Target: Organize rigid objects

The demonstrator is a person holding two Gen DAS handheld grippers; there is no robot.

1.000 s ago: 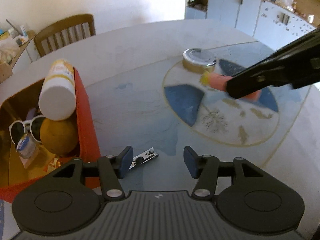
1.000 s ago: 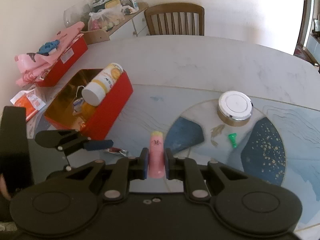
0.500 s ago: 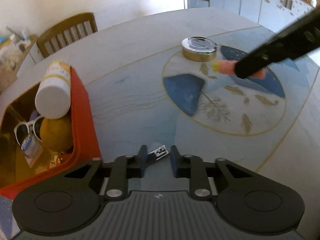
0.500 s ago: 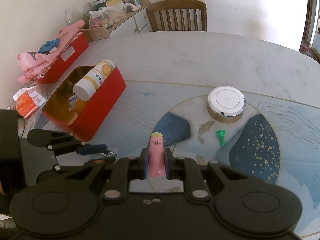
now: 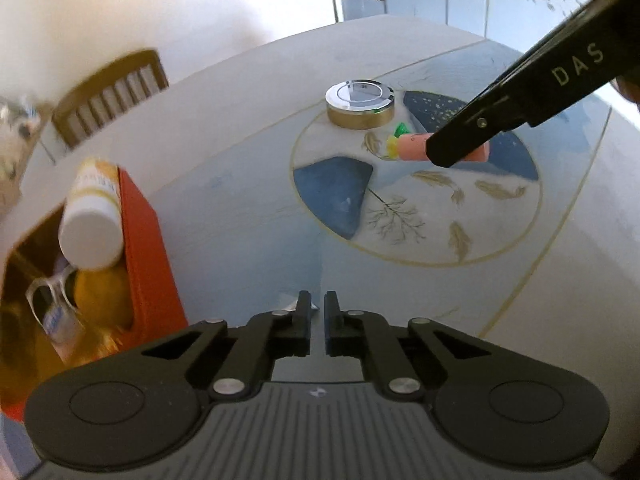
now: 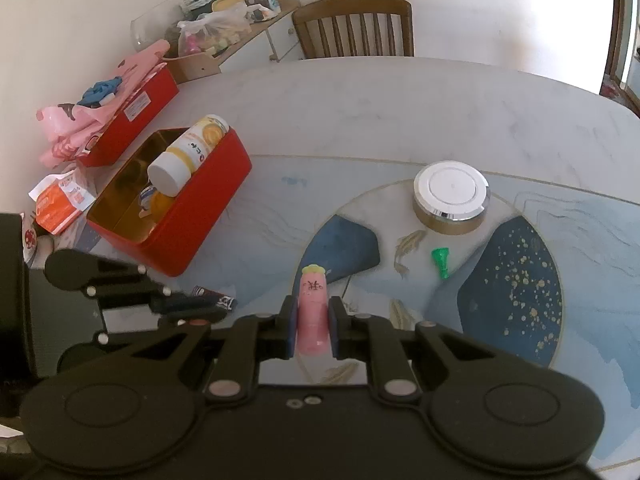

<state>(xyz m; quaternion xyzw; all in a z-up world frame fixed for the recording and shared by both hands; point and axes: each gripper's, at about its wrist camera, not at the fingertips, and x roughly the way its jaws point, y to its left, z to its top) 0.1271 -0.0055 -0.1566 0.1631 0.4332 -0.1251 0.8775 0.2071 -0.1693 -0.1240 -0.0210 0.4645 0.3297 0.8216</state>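
Observation:
My left gripper (image 5: 316, 309) is shut on a small nail clipper (image 6: 222, 301), low over the table beside the red box (image 5: 144, 240). The clipper sticks out past the fingertips in the right wrist view and is almost hidden in the left wrist view. My right gripper (image 6: 314, 312) is shut on a pink tube-shaped toy (image 6: 314, 308) with a yellow cap, held above the table's round pattern. The red box holds a white-capped yellow bottle (image 6: 184, 156), sunglasses (image 5: 48, 292) and a yellow fruit (image 5: 102, 296).
A round tin with a silver lid (image 6: 451, 196) stands on the table, with a small green piece (image 6: 440, 262) near it. A second red box with pink cloth (image 6: 132, 120) and an orange packet (image 6: 60, 200) lie left. A wooden chair (image 6: 354, 26) stands behind the table.
The left jaws have closed on the nail clipper, which lay between them on the table. The right gripper has kept its hold on the pink toy and shifted slightly.

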